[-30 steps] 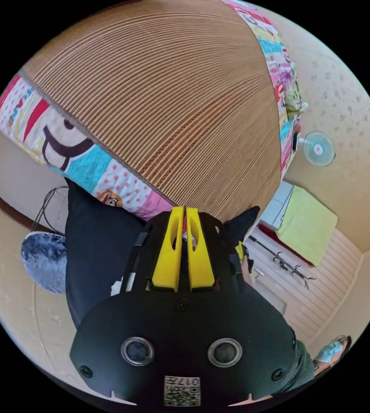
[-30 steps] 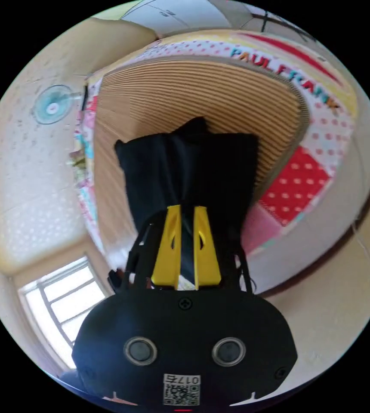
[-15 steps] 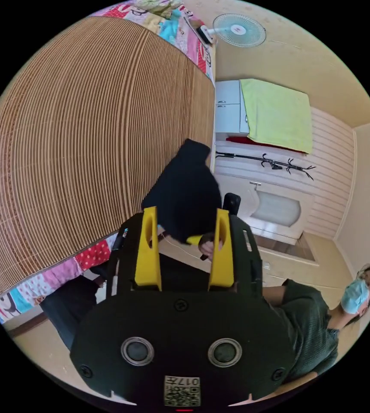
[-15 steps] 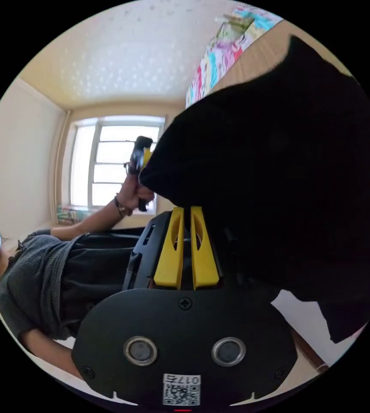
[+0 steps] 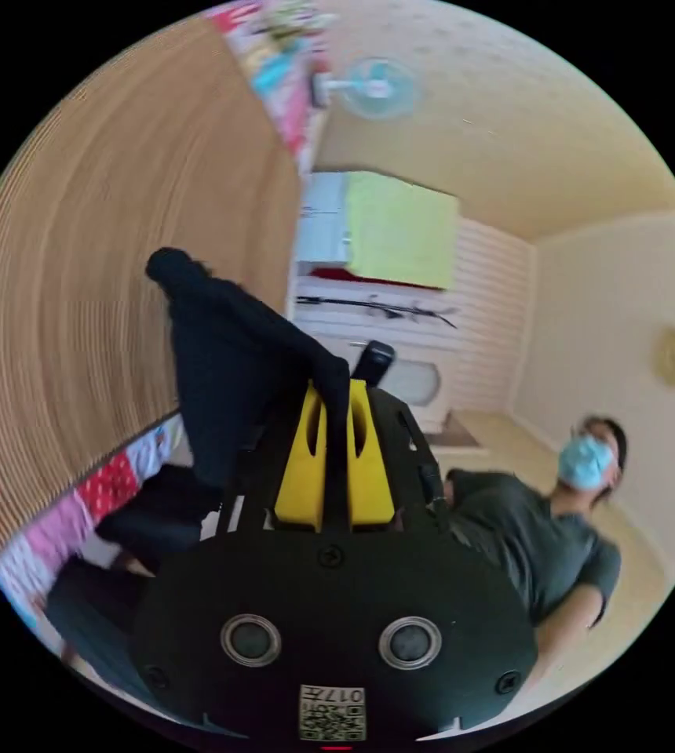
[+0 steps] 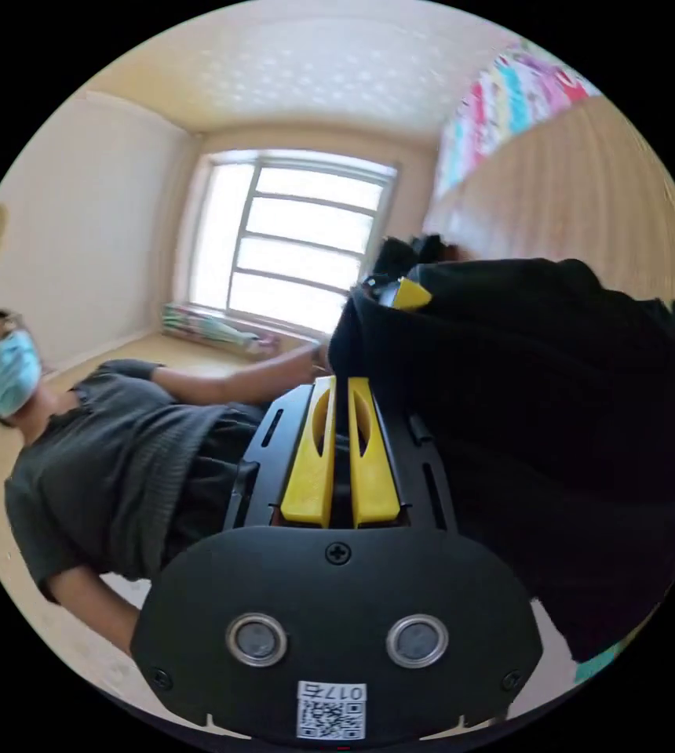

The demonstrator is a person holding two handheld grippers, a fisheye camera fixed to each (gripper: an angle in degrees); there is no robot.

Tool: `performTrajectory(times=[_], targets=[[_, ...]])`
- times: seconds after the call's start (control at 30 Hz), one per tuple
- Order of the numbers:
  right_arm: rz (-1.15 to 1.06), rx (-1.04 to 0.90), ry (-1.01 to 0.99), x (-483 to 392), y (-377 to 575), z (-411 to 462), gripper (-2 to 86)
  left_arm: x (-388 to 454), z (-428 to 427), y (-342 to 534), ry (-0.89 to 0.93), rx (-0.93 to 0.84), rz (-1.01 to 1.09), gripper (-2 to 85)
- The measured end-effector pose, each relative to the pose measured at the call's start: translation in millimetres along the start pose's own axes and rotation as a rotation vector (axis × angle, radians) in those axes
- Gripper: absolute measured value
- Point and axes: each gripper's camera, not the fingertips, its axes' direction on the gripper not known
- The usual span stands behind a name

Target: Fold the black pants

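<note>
Left gripper: our yellow jaws are clenched on an edge of the soft black fabric pants, cloth running up between them.
Right gripper: jaws drawn nearly together with dark cloth in the slot, so we call it pinching the pants too.
Pants: lifted clear in the air, hanging in front of the ribbed tan bamboo mat on the bed.
Key relation: in the right gripper view the pants bulk out to the side of our jaws, the other gripper's yellow tip poking out at their far edge.
Next, we judge: both ends are held, neither hand nearer; spread them, lay the long axis across the mat.
</note>
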Motion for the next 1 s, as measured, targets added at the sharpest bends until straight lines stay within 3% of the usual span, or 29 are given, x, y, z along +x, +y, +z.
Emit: performTrajectory(times=[0.13, 0.27, 0.37, 0.47, 0.53, 0.6, 0.67, 0.73, 0.8, 1.0], targets=[[-0.276, 0.031, -0.199, -51, -31, 25, 2.6, 90, -2, 5, 0.194, -0.089, 0.476, 3.9], [-0.508, -0.127, -0.266, -117, -71, 84, 2.7, 221, -1, 35, 0.348, -0.263, 0.982, 3.8], [-0.658, -0.15, -0.103, -154, -76, 107, 3.4, 302, -23, 75, 0.477, -0.274, 1.299, 3.7], [-0.681, -0.085, 0.164, -163, -71, 112, 4.8, 361, -39, 124, 0.406, -0.24, 1.516, 3.6], [-0.653, -0.016, 0.348, -158, -66, 112, 6.6, 380, -51, 143, 0.422, -0.135, 1.572, 3.6], [-0.565, 0.1, 0.578, -140, -59, 107, 10.4, 386, -67, 157, 0.596, -0.02, 1.612, 3.3], [-0.508, 0.158, 0.658, -127, -56, 103, 13.4, 380, -74, 161, 0.731, 0.057, 1.606, 3.2], [-0.492, 0.185, 0.639, -115, -54, 102, 16.9, 370, -75, 165, 0.877, 0.128, 1.601, 3.2], [-0.547, 0.161, 0.492, -102, -53, 110, 18.4, 360, -70, 166, 1.045, 0.167, 1.594, 3.2], [-0.507, -0.036, 0.25, -45, -66, 169, 16.7, 367, -37, 170, 1.13, 0.187, 1.576, 3.2]])
